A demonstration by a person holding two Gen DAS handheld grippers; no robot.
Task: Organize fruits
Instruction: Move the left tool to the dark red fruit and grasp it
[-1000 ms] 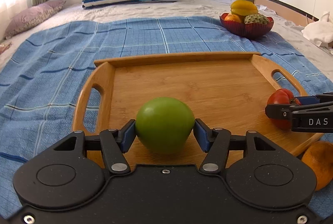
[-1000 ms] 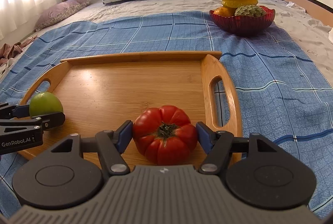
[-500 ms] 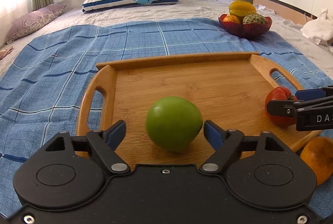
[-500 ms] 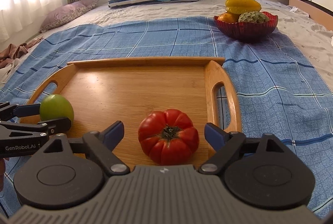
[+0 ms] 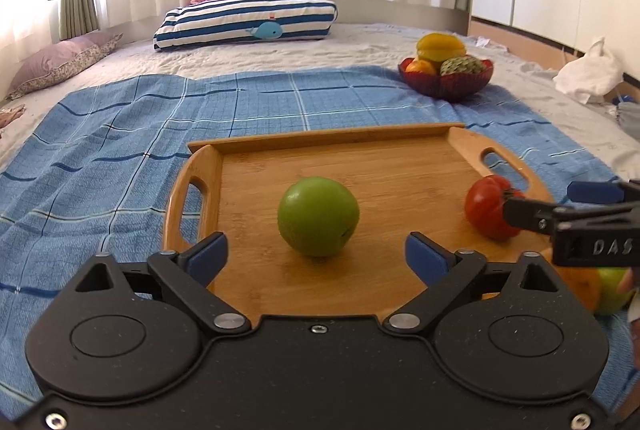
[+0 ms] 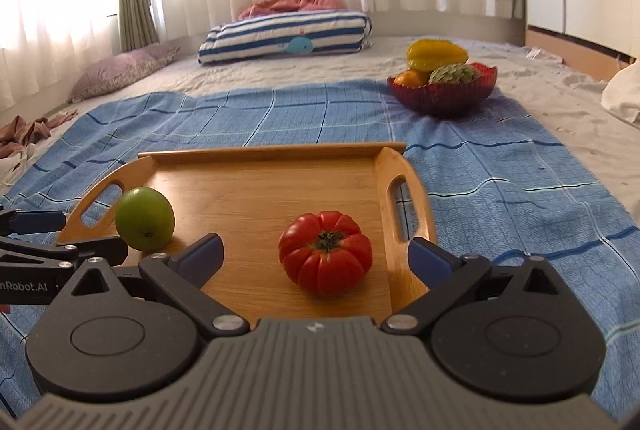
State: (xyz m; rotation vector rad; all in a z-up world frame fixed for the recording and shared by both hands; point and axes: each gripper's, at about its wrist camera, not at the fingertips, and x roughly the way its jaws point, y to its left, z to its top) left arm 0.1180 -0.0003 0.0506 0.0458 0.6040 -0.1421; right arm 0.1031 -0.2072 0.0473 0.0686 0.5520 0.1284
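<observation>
The right gripper (image 6: pixel 316 256) is standing wide, its jaws having just been opening, with a red tomato (image 6: pixel 325 252) sitting free between them on the wooden tray (image 6: pixel 256 186). A green apple (image 6: pixel 145 218) is resting near the tray's left handle, beside the left gripper (image 6: pixel 86 236). A red fruit bowl (image 6: pixel 442 92) is sitting farther back on the blue blanket (image 6: pixel 500 182).

A smooth green apple (image 5: pixel 318 216) sits on the near half of a wooden tray (image 5: pixel 400 166) laid on a blue checked blanket, with a ribbed red tomato (image 5: pixel 489 207) at its 3 o'clock, stem side tipped toward 3 o'clock. At 1 o'clock, well apart, a red bowl (image 5: pixel 452 84) holds more fruit.
</observation>
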